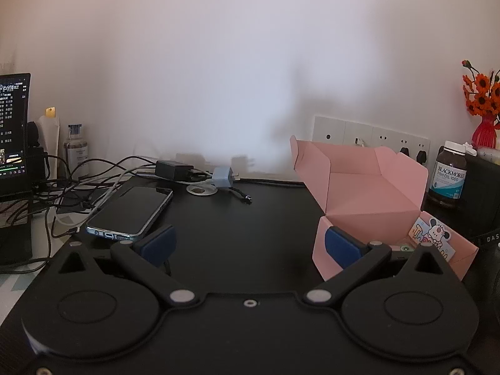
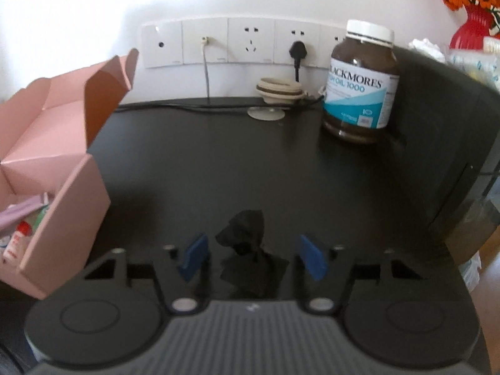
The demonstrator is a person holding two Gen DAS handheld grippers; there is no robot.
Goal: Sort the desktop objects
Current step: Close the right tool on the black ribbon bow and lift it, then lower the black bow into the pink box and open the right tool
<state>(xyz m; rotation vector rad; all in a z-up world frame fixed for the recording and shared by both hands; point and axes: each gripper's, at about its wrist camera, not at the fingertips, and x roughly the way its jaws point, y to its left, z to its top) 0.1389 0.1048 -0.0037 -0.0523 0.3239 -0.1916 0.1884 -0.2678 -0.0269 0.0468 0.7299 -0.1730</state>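
Observation:
An open pink cardboard box stands on the black desk, with a cartoon card inside. My left gripper is open over bare desk; its right pad sits just in front of the box's near wall. A phone lies face up to the left of its left pad. In the right wrist view, my right gripper is open around a small black crumpled thing on the desk, and neither blue pad touches it. The pink box is to its left, holding small tubes.
A brown fish oil bottle stands at the back right beside a dark case. Wall sockets with plugs run along the back. Tangled cables and a charger lie back left near a monitor. A red vase holds orange flowers.

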